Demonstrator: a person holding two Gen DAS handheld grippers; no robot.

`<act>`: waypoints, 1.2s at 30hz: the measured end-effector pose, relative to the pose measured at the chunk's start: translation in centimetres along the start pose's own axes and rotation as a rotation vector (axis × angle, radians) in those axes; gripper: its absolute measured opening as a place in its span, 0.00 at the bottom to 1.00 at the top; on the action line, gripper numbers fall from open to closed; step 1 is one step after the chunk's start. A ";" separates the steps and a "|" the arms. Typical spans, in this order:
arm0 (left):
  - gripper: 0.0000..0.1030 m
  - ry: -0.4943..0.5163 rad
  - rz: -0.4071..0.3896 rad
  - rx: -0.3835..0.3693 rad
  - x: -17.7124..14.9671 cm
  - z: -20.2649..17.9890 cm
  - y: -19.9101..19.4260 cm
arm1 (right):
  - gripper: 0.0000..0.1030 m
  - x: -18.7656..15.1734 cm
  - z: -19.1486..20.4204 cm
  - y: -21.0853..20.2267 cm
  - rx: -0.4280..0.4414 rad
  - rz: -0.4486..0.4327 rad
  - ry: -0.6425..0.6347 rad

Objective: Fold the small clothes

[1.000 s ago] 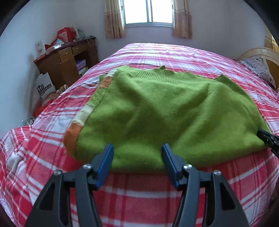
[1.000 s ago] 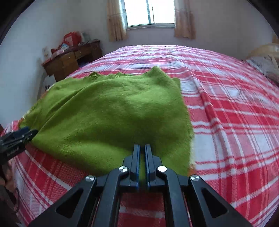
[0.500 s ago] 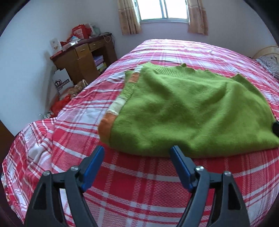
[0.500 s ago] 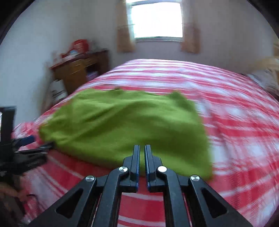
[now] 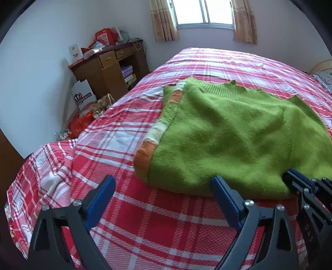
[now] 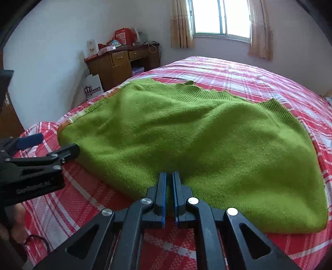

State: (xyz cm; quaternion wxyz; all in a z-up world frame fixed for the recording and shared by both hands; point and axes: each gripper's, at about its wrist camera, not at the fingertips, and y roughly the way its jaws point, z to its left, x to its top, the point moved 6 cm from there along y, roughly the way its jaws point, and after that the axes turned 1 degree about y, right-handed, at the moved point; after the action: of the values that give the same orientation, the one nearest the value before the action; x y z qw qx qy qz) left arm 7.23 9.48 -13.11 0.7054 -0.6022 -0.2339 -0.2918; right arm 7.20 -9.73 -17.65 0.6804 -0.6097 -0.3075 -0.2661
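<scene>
A green knitted sweater [image 5: 238, 135] with orange and cream trim [image 5: 143, 157] on its left edge lies folded on the red plaid bed [image 5: 145, 218]. It also shows in the right wrist view [image 6: 186, 135]. My left gripper [image 5: 164, 197] is open and empty, just short of the sweater's near left corner. My right gripper [image 6: 169, 182] is shut at the sweater's near folded edge; I cannot tell whether cloth is pinched between its pads. The left gripper also shows in the right wrist view [image 6: 51, 145], and the right gripper shows in the left wrist view [image 5: 298, 180].
A wooden desk [image 5: 108, 68] with clutter on top stands at the far left by the wall. Bags and a white paper bag [image 5: 83, 95] lie on the floor beside the bed. A window [image 5: 203, 12] with curtains is behind. A pillow [image 5: 323, 79] lies far right.
My left gripper has pulled back and to the left off the sweater's edge, staying open. My right gripper has shifted left along the near edge, staying shut.
</scene>
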 end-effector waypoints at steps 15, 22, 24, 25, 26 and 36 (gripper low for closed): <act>0.93 -0.319 0.052 -0.371 -0.8 0.5 0.4 | 0.05 -0.4 0.0 -1.1 0.014 -0.025 0.012; 0.93 -0.578 0.021 -0.579 -0.2 0.8 2.3 | 0.05 -0.4 -0.2 -1.2 0.033 -0.028 0.025; 0.92 -0.633 0.003 -0.621 0.8 0.7 3.4 | 0.05 -0.4 -0.3 -1.1 0.038 -0.028 0.029; 0.88 -0.648 -0.006 -0.633 1.3 0.7 3.8 | 0.05 -0.4 -0.3 -1.1 0.040 -0.028 0.030; 0.78 -0.660 -0.021 -0.635 1.8 0.7 4.2 | 0.05 -0.4 -0.4 -1.1 0.042 -0.028 0.031; 0.29 -0.637 -0.028 -0.584 0.8 1.6 5.7 | 0.05 0.2 -0.1 -1.0 0.040 0.014 0.023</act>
State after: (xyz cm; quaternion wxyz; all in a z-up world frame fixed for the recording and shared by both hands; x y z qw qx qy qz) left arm 11.81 11.59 -16.41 0.3940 -0.8333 -0.3555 -0.1548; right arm 6.62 -9.92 -16.85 0.6980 -0.5949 -0.3005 -0.2620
